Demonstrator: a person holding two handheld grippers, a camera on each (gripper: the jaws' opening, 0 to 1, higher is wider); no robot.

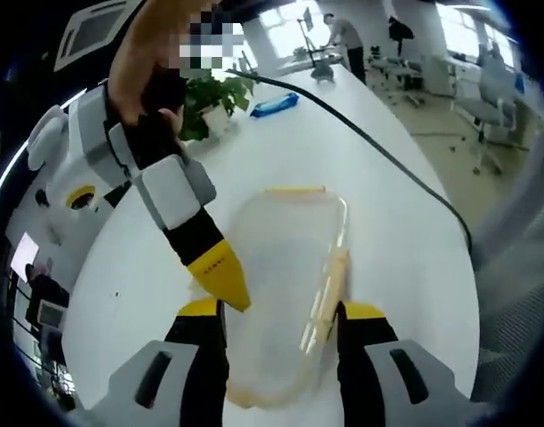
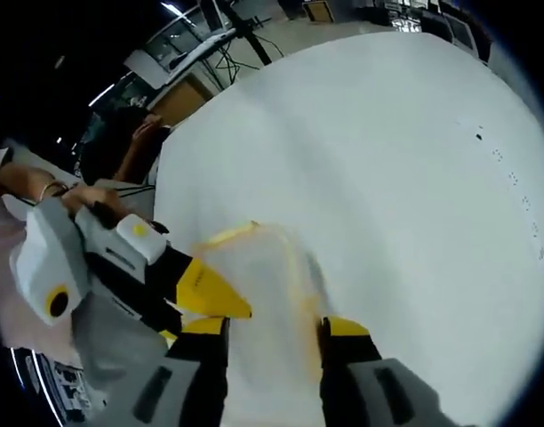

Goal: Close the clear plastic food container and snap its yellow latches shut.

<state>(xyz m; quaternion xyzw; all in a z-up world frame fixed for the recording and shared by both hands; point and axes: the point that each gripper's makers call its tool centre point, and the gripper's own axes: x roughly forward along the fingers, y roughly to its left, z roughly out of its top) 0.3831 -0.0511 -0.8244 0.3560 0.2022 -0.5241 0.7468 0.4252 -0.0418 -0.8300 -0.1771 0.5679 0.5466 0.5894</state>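
Clear plastic food container (image 1: 285, 294) lies flat on the white table (image 1: 405, 249), lid on, directly ahead of both grippers.

In the left gripper view, at far left, a person's hand (image 1: 152, 76) holds the right gripper (image 1: 223, 280), which reaches in diagonally; its yellow tip rests on the container's left edge, and I cannot tell from here whether its jaws stand apart. Beside it, the left gripper (image 1: 279, 311) rises from the bottom with its two yellow-tipped jaws spread wide, one on each side of the container's near end, gripping nothing. A yellow latch (image 1: 294, 189) runs along the container's far end and another yellow latch (image 1: 330, 289) along its right side, just inside the right jaw. Further back stand a potted plant (image 1: 214, 102) and a blue packet (image 1: 274, 105), and a black cable (image 1: 379, 147) crosses the table to the right.

In the right gripper view, the left gripper (image 2: 210, 294) enters from the left, its yellow tip touching the container (image 2: 272, 285). The right gripper (image 2: 272, 327) has its jaws parted and straddles the blurred container without clamping it. The table (image 2: 405, 178) stretches away to the right.
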